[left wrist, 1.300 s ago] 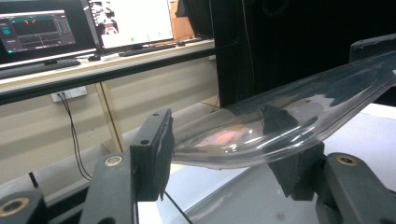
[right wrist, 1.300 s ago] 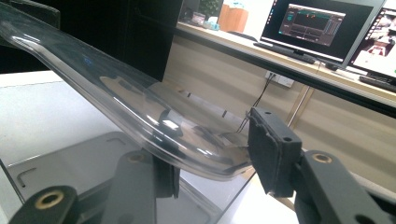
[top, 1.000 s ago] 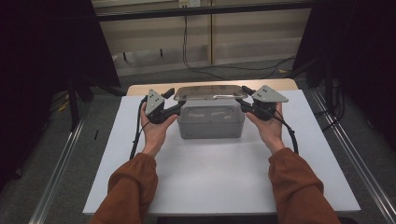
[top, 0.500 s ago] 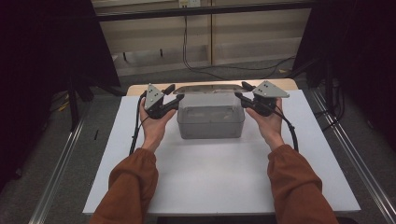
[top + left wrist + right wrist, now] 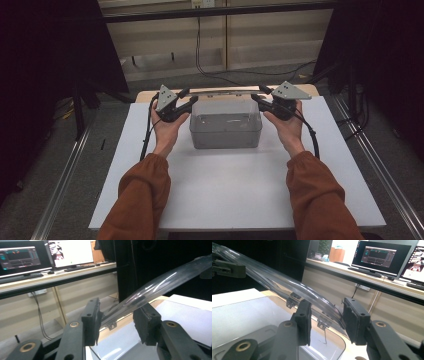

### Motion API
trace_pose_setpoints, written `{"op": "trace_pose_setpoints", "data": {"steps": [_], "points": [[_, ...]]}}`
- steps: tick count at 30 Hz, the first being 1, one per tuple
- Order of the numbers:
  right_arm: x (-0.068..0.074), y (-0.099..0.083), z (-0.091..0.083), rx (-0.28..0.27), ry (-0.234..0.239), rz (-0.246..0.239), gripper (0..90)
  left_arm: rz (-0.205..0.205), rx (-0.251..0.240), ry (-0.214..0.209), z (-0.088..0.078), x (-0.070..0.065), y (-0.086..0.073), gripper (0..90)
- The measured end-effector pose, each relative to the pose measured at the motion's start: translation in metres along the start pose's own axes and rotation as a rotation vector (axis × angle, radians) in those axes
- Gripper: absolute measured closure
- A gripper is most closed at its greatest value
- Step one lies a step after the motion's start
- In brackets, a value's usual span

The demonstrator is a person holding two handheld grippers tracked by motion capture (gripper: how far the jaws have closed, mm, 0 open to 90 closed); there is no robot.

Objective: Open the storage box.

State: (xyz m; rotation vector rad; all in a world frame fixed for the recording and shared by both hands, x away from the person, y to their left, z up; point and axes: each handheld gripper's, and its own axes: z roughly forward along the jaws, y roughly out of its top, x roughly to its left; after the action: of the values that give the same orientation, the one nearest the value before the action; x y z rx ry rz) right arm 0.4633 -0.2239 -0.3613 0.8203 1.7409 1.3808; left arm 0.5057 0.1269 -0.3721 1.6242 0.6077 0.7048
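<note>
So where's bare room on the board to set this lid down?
The white board is bare in front of the clear box, between the forearms. Narrower bare strips run outside the left gripper and outside the right gripper. It is crowded around the box, where both grippers hold the lid.

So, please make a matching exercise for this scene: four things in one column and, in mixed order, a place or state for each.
Things:
1. clear lid
2. clear box
3. left gripper
4. right gripper

Places or states:
a. stands open-topped on the white table
b. at the lid's right end
c. lifted above the box, tilted
d. at the lid's left end; its jaws have just been closing

Pairs: 1-c, 2-a, 3-d, 4-b
</note>
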Motion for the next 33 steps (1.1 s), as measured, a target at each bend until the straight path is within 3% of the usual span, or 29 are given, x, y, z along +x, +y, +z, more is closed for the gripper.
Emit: {"op": "trace_pose_setpoints", "data": {"steps": [14,19,25,27,33], "points": [[-0.009,0.002,0.006,-0.017,0.014,0.032,59.3,0.005,-0.004,-0.001,0.004,0.007,0.002,63.4],[-0.012,0.004,0.009,-0.008,0.009,0.02,58.4,-0.013,-0.013,-0.001,0.005,0.008,0.001,65.2],[-0.015,-0.003,0.015,0.011,-0.004,0.026,57.4,0.016,0.006,0.0,0.006,0.011,0.003,65.7],[-0.016,-0.005,0.017,0.018,-0.014,0.02,57.8,0.008,0.003,0.006,0.006,0.011,0.003,65.8],[-0.019,-0.009,0.021,0.032,0.004,0.019,59.2,0.014,0.014,0.008,0.01,0.012,0.003,65.8]]}}
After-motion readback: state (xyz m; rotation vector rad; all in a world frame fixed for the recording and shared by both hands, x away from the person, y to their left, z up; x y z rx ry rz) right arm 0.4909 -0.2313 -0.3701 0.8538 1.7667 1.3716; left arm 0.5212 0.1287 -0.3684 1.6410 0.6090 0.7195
